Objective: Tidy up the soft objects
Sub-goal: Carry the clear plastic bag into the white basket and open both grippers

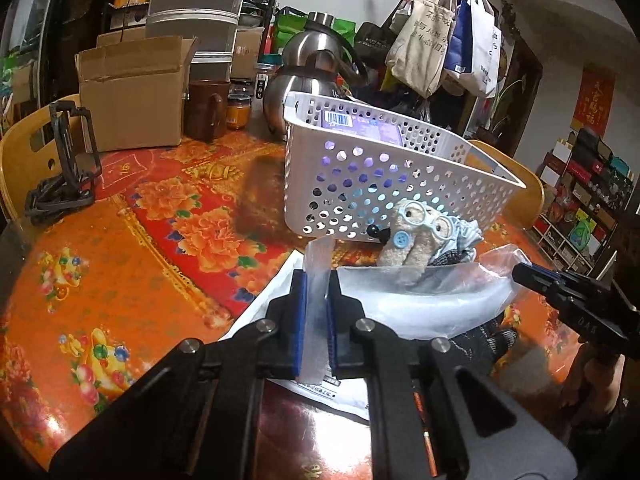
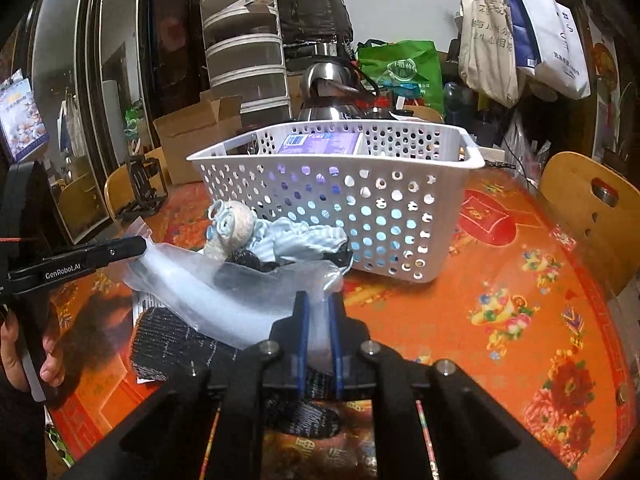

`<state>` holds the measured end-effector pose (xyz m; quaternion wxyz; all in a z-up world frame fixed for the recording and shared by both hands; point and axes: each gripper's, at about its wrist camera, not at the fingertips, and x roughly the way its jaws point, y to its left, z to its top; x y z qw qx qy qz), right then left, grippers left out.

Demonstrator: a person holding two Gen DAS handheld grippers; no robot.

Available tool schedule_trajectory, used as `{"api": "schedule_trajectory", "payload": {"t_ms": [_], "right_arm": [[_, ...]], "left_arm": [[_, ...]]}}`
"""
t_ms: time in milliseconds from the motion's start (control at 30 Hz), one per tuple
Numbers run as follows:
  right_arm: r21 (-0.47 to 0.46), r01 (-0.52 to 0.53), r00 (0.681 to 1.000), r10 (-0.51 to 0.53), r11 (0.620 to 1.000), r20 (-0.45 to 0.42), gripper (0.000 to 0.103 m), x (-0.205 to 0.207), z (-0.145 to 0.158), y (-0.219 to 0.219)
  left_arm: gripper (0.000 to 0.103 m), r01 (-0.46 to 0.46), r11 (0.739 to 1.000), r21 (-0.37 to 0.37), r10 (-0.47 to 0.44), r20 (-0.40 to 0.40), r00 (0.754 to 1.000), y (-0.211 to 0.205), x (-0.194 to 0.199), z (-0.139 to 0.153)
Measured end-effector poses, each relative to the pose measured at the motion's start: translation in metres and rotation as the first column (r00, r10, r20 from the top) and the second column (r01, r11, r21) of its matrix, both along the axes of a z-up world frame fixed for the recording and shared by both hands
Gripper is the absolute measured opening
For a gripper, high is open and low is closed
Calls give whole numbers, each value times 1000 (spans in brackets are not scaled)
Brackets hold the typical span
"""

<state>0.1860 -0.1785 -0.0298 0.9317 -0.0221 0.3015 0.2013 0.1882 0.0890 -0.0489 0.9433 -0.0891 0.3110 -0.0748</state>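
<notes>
A clear plastic bag (image 1: 424, 300) is stretched between my two grippers above the table. My left gripper (image 1: 318, 280) is shut on one edge of the bag; it also shows in the right wrist view (image 2: 140, 246). My right gripper (image 2: 319, 304) is shut on the opposite edge (image 2: 248, 300); it shows in the left wrist view (image 1: 520, 272). A beige plush toy with blue glasses (image 1: 412, 236) (image 2: 232, 228) and light blue cloth (image 2: 296, 236) sit at the bag's far rim. A black knit glove (image 2: 172, 344) lies under the bag. A white perforated basket (image 1: 384, 176) (image 2: 352, 196) stands just behind.
The table has an orange floral cloth (image 1: 120, 280). At the back stand a cardboard box (image 1: 132, 100), a brown mug (image 1: 206, 110), a steel kettle (image 1: 312, 68) and stacked drawers (image 2: 248, 52). A black stand (image 1: 68, 168) is at left. Wooden chairs (image 2: 592, 208) flank the table.
</notes>
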Motion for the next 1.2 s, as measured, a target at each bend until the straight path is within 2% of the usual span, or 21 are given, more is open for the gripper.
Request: {"api": "schedule_trajectory", "payload": {"t_ms": [300, 433, 567, 833, 1033, 1200], "right_arm": [[32, -18, 999, 17, 999, 34, 8, -8, 4, -2], [37, -27, 998, 24, 999, 62, 8, -15, 16, -2], [34, -34, 996, 31, 999, 83, 8, -24, 30, -4], [69, -38, 996, 32, 997, 84, 8, -29, 54, -19], [80, -32, 992, 21, 996, 127, 8, -29, 90, -29], [76, -30, 985, 17, 997, 169, 8, -20, 128, -29]], "left_arm": [[7, -18, 999, -34, 19, 28, 999, 7, -17, 5], [7, -13, 1000, -28, 15, 48, 999, 7, -31, 13], [7, -9, 998, -56, 14, 83, 996, 10, -45, 34], [7, 13, 999, -51, -6, 129, 992, -1, -56, 72], [7, 31, 997, -67, -20, 153, 988, -8, -46, 104], [6, 41, 996, -75, -29, 159, 987, -11, -23, 140]]}}
